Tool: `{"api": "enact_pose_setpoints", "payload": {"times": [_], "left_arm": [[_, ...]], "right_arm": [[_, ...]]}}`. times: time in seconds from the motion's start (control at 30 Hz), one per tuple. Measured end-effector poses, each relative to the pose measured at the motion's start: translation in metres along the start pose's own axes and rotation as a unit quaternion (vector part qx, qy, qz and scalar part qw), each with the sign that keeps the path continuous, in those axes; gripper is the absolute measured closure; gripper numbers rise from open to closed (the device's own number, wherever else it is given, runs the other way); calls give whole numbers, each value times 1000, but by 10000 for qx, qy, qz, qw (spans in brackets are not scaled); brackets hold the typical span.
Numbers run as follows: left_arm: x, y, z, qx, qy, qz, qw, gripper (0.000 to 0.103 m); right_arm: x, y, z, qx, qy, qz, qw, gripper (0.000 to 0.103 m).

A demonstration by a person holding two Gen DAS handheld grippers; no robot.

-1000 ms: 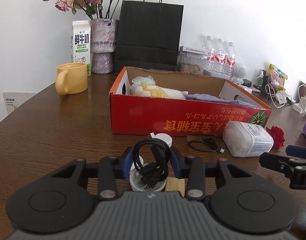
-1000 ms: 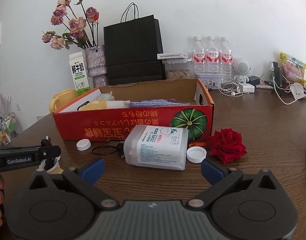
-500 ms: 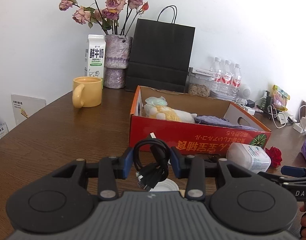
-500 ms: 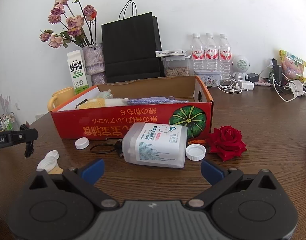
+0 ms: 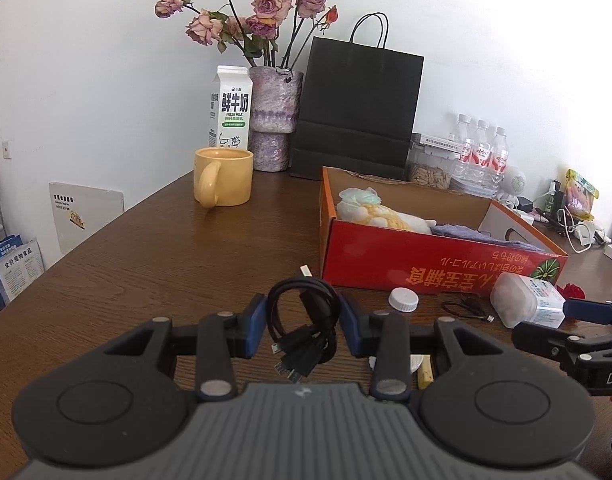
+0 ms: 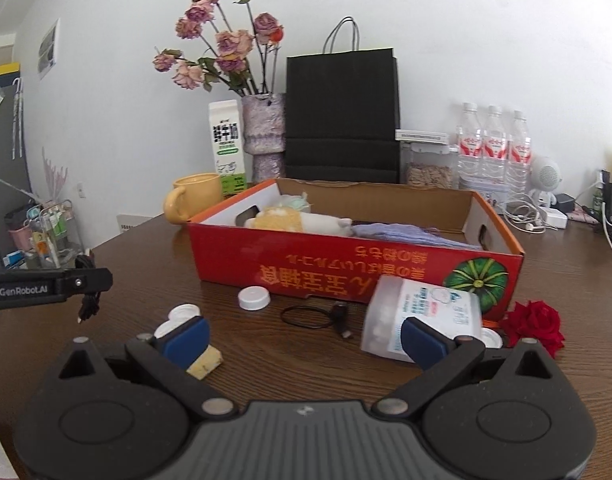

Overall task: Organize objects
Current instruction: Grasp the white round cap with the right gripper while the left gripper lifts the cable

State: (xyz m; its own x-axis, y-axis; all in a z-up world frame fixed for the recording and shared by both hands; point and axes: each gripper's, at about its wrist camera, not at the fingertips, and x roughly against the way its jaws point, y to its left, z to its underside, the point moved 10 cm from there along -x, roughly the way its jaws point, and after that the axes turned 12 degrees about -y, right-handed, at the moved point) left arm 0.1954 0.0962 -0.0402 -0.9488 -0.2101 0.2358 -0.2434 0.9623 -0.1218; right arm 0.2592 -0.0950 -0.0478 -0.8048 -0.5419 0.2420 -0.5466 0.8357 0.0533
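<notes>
My left gripper (image 5: 302, 322) is shut on a coiled black cable (image 5: 306, 328) and holds it above the brown table, left of the red cardboard box (image 5: 425, 268). That box holds a plush toy (image 5: 369, 210) and a folded purple cloth (image 6: 401, 234). My right gripper (image 6: 302, 334) stands open and empty over the table in front of the box (image 6: 345, 268). A clear plastic container (image 6: 421, 314) lies on its side by its right finger. The left gripper (image 6: 90, 280) with the dangling cable shows at the left edge of the right wrist view.
On the table lie white caps (image 6: 254, 298), a thin black cable loop (image 6: 313, 314), a yellow block (image 6: 206, 362) and a red rose (image 6: 535, 322). Behind the box stand a yellow mug (image 5: 224, 178), milk carton (image 5: 230, 110), flower vase (image 5: 272, 120), black paper bag (image 5: 357, 112) and water bottles (image 6: 493, 146).
My left gripper has carried the black cable up and to the left, away from the caps it hung over. My right gripper has swung left, so the plastic container now sits at its right.
</notes>
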Motion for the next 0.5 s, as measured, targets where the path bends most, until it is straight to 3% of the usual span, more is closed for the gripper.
{"api": "enact_pose_setpoints", "payload": {"times": [0.5], "left_arm": [[6,35,3,223,-9,-140,9997,63]], "right_arm": [[-50,86,20,418,770,-899,9921,15]]}}
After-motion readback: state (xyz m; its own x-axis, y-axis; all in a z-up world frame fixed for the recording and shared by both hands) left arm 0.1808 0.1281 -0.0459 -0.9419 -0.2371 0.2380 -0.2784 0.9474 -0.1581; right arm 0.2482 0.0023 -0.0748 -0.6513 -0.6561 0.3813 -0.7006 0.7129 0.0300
